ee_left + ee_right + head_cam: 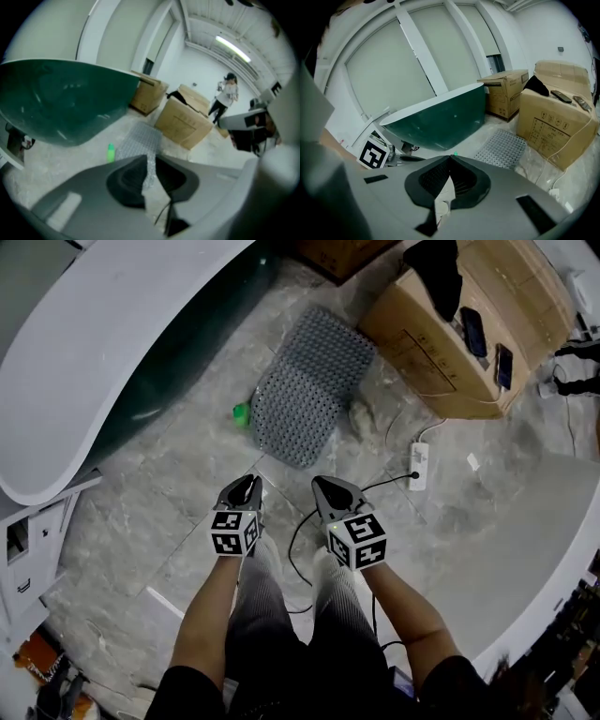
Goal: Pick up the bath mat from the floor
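While both grippers hang above the floor [169,512] in front of the person's legs, the bath mat [309,385] lies flat on the grey stone tiles ahead of them, touched by neither. It is a grey, studded rectangle. In the head view its long axis runs away from the person and leans to the right: the near short edge faces the grippers and the far short edge points at the cardboard boxes [450,352].

The left gripper [251,480] has its jaws released, a narrow gap between the tips with nothing in it; the mat shows through that gap in the left gripper view. The right gripper [319,482] has its jaws clenched tip to tip on nothing.

A small green bottle [241,412] stands just beside the mat's left long edge. The dark green bathtub [178,362] with its white rim fills the left side, near that edge. The nearest box sits close to the mat's far right corner and carries two phones [473,331] and a black cloth [437,273]. A white power strip [419,465] lies to the right of the mat, apart from it, and a black cable [298,540] trails across the floor by the feet.
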